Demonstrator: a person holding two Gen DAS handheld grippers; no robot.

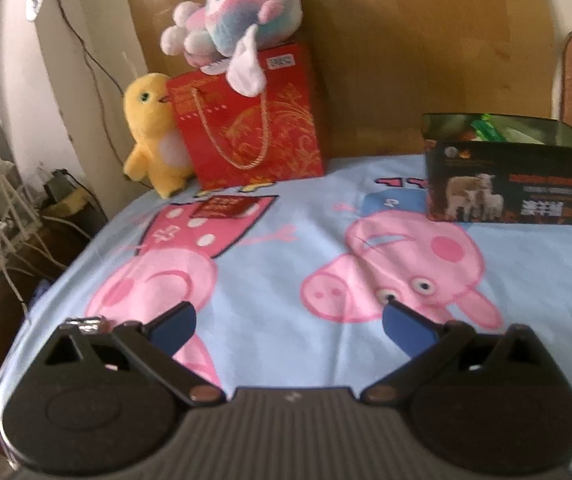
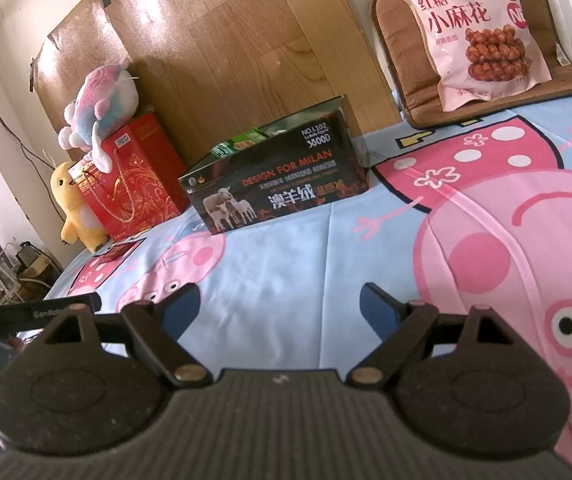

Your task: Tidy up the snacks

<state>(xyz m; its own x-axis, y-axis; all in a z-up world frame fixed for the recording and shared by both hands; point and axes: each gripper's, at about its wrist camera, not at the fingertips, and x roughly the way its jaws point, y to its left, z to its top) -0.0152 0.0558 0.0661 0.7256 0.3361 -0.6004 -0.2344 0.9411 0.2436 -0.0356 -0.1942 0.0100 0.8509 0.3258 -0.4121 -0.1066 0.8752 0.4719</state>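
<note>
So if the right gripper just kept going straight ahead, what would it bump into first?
Probably the bed sheet, since the right gripper tilts downward. Past that lies the dark box, but depth is hard to judge.

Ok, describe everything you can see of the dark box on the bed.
The dark box is a long cardboard carton with an open top, printed with sheep, flames, "DESIGN FOR MILAN" and Chinese lettering. It stands upright on the cartoon pig bedsheet, near the wooden headboard, apart from the red gift bag. Green packets show inside it. Neither gripper touches it.
</note>
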